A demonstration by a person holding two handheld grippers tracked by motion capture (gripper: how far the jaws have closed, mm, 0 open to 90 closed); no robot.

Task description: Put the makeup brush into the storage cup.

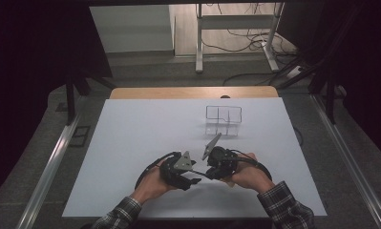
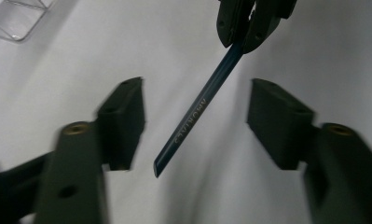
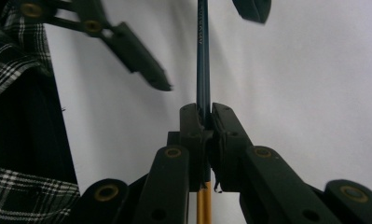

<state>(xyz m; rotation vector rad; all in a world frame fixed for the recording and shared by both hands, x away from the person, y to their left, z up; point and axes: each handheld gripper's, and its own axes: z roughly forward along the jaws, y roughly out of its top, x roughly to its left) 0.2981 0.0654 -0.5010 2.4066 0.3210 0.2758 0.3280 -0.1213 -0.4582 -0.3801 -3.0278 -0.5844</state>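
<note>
The right gripper (image 3: 204, 122) has its jaws clamped on a dark blue pencil (image 2: 200, 108), offering its free end for handover. The left gripper (image 2: 195, 123) has its jaws apart astride that end, untouched, the clear plastic organiser (image 1: 223, 120) at one o'clock on the white table (image 1: 131, 138).

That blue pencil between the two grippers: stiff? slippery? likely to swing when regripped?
Probably stiff: the pencil juts straight from the right gripper, no sag. Likely light, being so slim. Its glossy paint may slip or pivot once the left gripper, jaws apart beside it, takes hold.
</note>
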